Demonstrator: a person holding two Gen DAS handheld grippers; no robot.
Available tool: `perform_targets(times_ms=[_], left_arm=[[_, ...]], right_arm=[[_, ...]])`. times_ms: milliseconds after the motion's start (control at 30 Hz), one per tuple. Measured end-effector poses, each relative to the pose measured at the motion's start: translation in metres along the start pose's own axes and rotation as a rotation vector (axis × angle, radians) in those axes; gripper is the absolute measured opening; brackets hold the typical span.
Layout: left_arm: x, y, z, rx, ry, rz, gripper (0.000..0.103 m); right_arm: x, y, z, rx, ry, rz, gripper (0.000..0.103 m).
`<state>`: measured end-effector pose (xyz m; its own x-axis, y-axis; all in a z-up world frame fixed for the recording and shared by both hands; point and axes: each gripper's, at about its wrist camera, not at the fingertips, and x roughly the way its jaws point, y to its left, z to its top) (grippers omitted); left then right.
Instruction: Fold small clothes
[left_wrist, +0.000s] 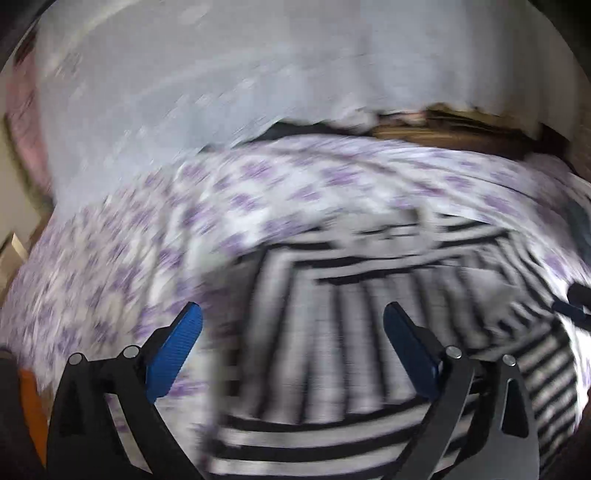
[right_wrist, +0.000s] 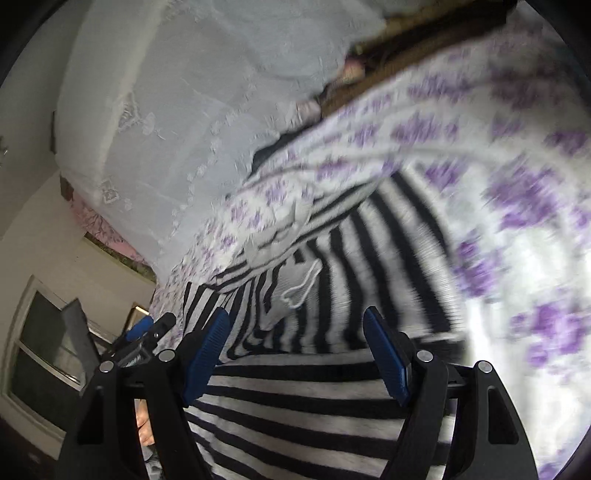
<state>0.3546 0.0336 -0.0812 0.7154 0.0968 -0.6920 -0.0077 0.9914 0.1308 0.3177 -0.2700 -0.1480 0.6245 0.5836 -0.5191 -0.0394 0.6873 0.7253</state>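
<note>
A black-and-white striped garment (left_wrist: 332, 369) (right_wrist: 295, 406) lies spread on a bed sheet with purple flowers (left_wrist: 258, 192) (right_wrist: 517, 184). It has a grey part with a white drawstring (right_wrist: 299, 291) near its top. My left gripper (left_wrist: 293, 310) hangs open above the garment's left part, with nothing between its blue pads (left_wrist: 173, 354). My right gripper (right_wrist: 295, 314) is open too and hovers over the striped cloth, with only cloth below the gap. Each gripper shows in the other's view: the left gripper (right_wrist: 147, 328) at the left, the right gripper (left_wrist: 576, 302) at the right edge. Both views are blurred.
A white lace cover (left_wrist: 221, 74) (right_wrist: 166, 110) lies beyond the sheet. A brown wooden edge (left_wrist: 443, 129) (right_wrist: 406, 48) shows behind it. A window (right_wrist: 48, 350) and pale wall stand at the left in the right wrist view. Something orange (left_wrist: 31, 406) sits at the lower left.
</note>
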Motion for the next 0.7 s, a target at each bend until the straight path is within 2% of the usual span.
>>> perform_targets(times_ms=[67,167,200,233,267,333,367,400,433,467,533,567,600,633,700], left_arm=[[0.019,0.029,0.004,-0.049,0.042,0.030,0.096],[0.042,0.054,0.003,-0.069,0.072,0.099,0.096],[0.049,0.061,0.002,-0.075,0.083,0.115,0.096],[0.059,0.070,0.001,-0.088,0.103,0.127,0.096],[0.067,0.075,-0.001,-0.096,0.120,0.137,0.096],[0.086,0.085,-0.007,-0.103,0.163,0.199,0.096],[0.098,0.092,-0.012,-0.100,0.188,0.256,0.096],[0.109,0.100,-0.017,-0.114,0.208,0.275,0.097],[0.114,0.105,-0.020,-0.135,0.221,0.255,0.098],[0.115,0.116,-0.023,-0.190,0.234,0.196,0.097],[0.105,0.128,-0.020,-0.245,0.215,0.167,0.096],[0.092,0.132,-0.017,-0.266,0.176,0.148,0.095],[0.084,0.133,-0.014,-0.272,0.154,0.112,0.095],[0.074,0.129,-0.008,-0.266,0.139,0.043,0.095],[0.066,0.111,0.000,-0.218,0.131,-0.027,0.096]], right_arm=[[0.031,0.001,0.008,0.061,0.086,0.030,0.075],[0.067,0.009,0.015,0.061,0.136,-0.045,0.069],[0.076,0.016,0.017,0.031,0.130,-0.094,0.057],[0.082,0.024,0.018,-0.010,0.122,-0.136,0.021],[0.086,0.033,0.019,-0.049,0.120,-0.152,0.010],[0.082,0.058,0.018,-0.145,0.044,-0.162,0.010],[0.075,0.074,0.015,-0.229,-0.010,-0.175,0.010],[0.071,0.084,0.013,-0.290,-0.047,-0.189,0.010],[0.070,0.091,0.010,-0.351,-0.080,-0.222,0.010],[0.073,0.090,0.006,-0.401,-0.095,-0.287,0.010],[0.084,0.069,0.008,-0.406,-0.102,-0.403,0.010],[0.089,0.052,0.009,-0.359,-0.080,-0.415,0.010],[0.089,0.040,0.012,-0.297,-0.059,-0.377,0.010],[0.086,0.033,0.015,-0.244,-0.055,-0.333,0.010],[0.073,0.036,0.020,-0.226,-0.077,-0.281,0.011]])
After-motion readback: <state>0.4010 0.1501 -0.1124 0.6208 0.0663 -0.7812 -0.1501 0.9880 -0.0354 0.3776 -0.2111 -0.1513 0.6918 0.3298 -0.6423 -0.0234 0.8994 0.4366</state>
